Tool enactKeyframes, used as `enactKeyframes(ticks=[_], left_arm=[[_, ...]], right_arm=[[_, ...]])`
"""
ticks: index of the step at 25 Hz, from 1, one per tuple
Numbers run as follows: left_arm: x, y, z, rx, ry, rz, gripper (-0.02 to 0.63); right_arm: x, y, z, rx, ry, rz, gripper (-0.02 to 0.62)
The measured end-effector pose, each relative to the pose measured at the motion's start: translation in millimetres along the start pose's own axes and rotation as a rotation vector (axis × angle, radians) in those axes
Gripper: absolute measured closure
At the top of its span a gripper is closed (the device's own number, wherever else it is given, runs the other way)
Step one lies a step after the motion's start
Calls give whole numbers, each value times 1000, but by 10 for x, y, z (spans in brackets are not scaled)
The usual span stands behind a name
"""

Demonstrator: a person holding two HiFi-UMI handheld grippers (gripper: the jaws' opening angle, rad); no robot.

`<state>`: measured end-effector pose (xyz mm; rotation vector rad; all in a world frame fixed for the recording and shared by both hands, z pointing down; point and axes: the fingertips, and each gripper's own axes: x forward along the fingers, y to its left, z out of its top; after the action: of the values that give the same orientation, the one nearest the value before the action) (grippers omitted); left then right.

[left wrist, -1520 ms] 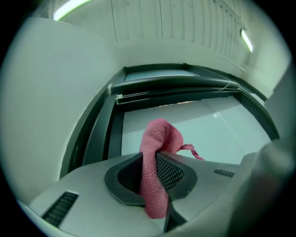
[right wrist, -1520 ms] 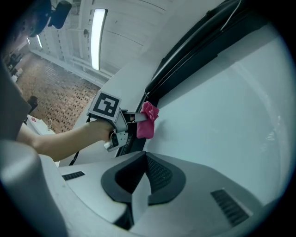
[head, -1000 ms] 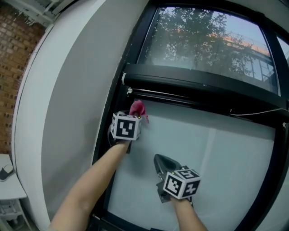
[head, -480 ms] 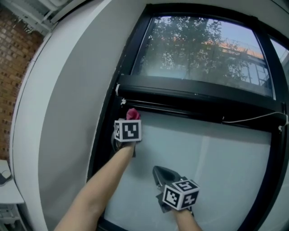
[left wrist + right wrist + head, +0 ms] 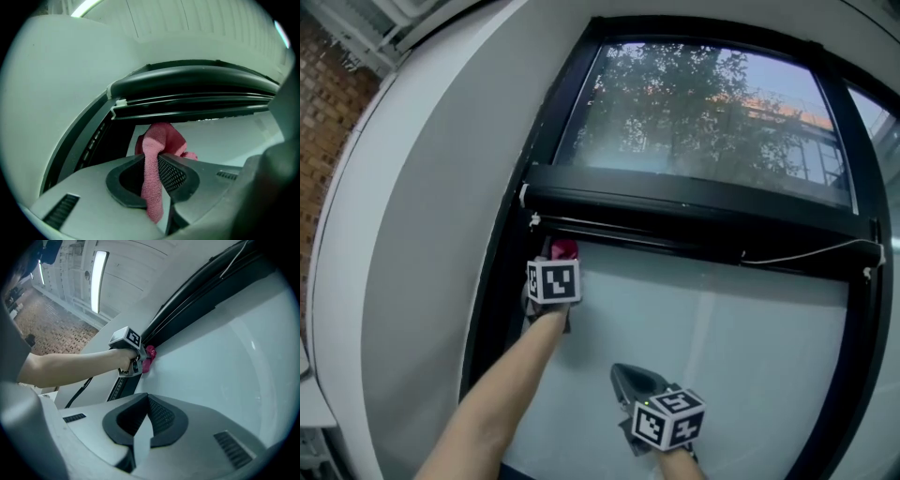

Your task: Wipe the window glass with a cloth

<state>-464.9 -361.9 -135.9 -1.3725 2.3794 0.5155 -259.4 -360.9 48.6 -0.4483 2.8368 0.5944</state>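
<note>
A pink cloth (image 5: pixel 563 249) is pressed against the frosted lower pane (image 5: pixel 712 347) at its upper left corner, just under the black crossbar (image 5: pixel 675 211). My left gripper (image 5: pixel 560 263) is shut on it; in the left gripper view the cloth (image 5: pixel 161 140) bunches ahead of the jaws and a strip hangs down between them at the left gripper (image 5: pixel 156 161). My right gripper (image 5: pixel 630 377) hovers lower, in front of the pane's middle, jaws shut with nothing held. The right gripper view shows the right gripper (image 5: pixel 147 397), with the cloth (image 5: pixel 150 357) farther off.
Trees and a building show through the clear upper pane (image 5: pixel 703 112). A black window frame (image 5: pixel 502 281) runs down the left side beside a white wall (image 5: pixel 422 262). A thin cable (image 5: pixel 806 251) runs along the crossbar at the right.
The head view has shifted, so the window sits lower and further left. The left gripper still holds the cloth by the pane's top left corner; less cloth shows above its cube.
</note>
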Motion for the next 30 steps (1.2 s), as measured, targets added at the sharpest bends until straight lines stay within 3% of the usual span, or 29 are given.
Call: enactKeyframes(ticks=[3, 10, 19, 30], left_arm=[[-26, -150, -8, 25, -17, -7, 554], [-170, -739, -28, 67, -39, -120, 555], [-384, -1322, 20, 82, -61, -176, 555], [-702, -2279, 39, 79, -69, -308, 555]], right_arm=[[-76, -33, 5, -20, 9, -9, 594], [-295, -160, 5, -13, 6, -38, 594], [-659, -323, -12, -22, 24, -81, 594], [-1183, -554, -18, -24, 42, -132, 592]])
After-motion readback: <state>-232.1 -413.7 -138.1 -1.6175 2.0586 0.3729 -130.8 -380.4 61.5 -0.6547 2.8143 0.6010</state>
